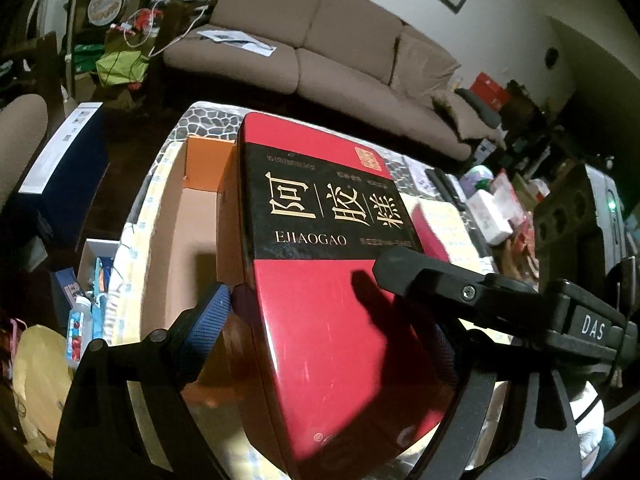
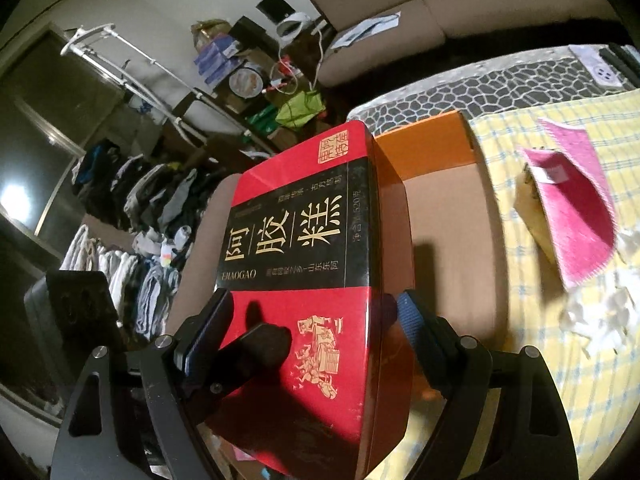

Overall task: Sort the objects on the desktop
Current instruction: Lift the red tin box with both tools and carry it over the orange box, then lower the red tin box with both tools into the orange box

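We carry red tin (image 1: pixel 320 264) over open carton (image 1: pixel 180 240). Left gripper (image 1: pixel 332 332) and right gripper (image 2: pixel 308 332) both spread wide, fingers (image 1: pixel 208 320) clamping tin's sides. Step: transport for stowing. Next, we judge: centre tin above carton, lower level, then let go.

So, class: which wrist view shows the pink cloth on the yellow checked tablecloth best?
The right wrist view: the pink cloth lies in full sight beside the open cardboard box. In the left wrist view only a small pink corner shows behind the red box.
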Demonstrator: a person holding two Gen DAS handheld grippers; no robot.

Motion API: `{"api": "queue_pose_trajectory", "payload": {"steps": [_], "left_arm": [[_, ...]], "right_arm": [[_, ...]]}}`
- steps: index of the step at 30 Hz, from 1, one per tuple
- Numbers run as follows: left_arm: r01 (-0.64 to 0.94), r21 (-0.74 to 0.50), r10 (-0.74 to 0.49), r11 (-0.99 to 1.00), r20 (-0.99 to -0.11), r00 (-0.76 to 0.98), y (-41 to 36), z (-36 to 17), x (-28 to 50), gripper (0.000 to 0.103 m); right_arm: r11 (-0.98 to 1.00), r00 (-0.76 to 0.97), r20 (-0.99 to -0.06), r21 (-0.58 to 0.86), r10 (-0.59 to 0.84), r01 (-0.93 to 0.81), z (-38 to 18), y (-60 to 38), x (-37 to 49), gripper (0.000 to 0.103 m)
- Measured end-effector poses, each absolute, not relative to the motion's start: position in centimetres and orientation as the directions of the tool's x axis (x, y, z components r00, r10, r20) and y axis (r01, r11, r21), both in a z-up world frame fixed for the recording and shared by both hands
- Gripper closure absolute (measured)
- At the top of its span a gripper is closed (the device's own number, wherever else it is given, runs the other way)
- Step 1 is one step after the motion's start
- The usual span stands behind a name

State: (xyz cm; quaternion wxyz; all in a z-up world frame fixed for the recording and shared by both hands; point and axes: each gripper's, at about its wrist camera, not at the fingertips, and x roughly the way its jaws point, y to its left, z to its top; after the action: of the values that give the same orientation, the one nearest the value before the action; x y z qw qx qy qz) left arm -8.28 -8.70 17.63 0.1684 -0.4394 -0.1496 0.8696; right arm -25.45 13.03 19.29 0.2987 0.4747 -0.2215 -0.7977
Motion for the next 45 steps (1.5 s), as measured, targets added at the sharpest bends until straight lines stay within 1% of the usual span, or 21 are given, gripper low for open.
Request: {"api": "queue_pose_trajectory", "payload": {"steps": [7, 12, 21, 28, 32, 37, 42, 45], "left_arm": [[-0.157, -0.382, 0.405, -0.911, -0.750, -0.523, -8.8, 14.8, -11.7, 0.016], [-0.146, -0.376, 0.397, -0.915, -0.779, -0.485, -8.7, 12.4, -13.3, 0.016], [-0.125, -0.360, 0.377, -0.925, -0.820, -0.431, -8.1, 9.6, -14.3, 0.016], [-0.120, -0.334, 0.354, -0.935, -0.849, -0.393, -8.2, 8.0, -14.7, 0.016], [-0.138, -0.311, 0.340, -0.941, -0.855, -0.393, -7.8, 7.9, -14.4, 0.016], [-0.132, -0.351, 0.374, -0.927, -0.846, -0.381, -8.5, 9.2, -13.5, 0.013], [-0.176, -0.321, 0.366, -0.931, -0.822, -0.437, -9.4, 12.7, -11.0, 0.013], [-0.178, -0.306, 0.354, -0.935, -0.813, -0.463, -10.8, 14.1, -9.4, 0.012]], "right_arm": [[-0.714, -0.333, -0.636, 0.663, -0.696, 0.226, 16.0, 12.3, -29.2, 0.016], [-0.724, -0.300, -0.662, 0.660, -0.687, 0.202, 13.6, 11.8, -30.9, 0.016], [-0.727, -0.233, -0.692, 0.676, -0.683, 0.124, 10.0, 11.7, -32.1, 0.016], [-0.752, -0.200, -0.726, 0.649, -0.658, 0.120, 8.7, 11.0, -32.1, 0.017], [-0.743, -0.186, -0.721, 0.661, -0.667, 0.102, 7.7, 11.2, -32.1, 0.019], [-0.735, -0.202, -0.709, 0.666, -0.676, 0.122, 8.7, 11.6, -31.8, 0.022], [-0.778, -0.249, -0.737, 0.594, -0.628, 0.204, 11.6, 11.5, -30.5, 0.021], [-0.796, -0.236, -0.764, 0.547, -0.601, 0.258, 12.9, 11.0, -29.3, 0.017]]}}
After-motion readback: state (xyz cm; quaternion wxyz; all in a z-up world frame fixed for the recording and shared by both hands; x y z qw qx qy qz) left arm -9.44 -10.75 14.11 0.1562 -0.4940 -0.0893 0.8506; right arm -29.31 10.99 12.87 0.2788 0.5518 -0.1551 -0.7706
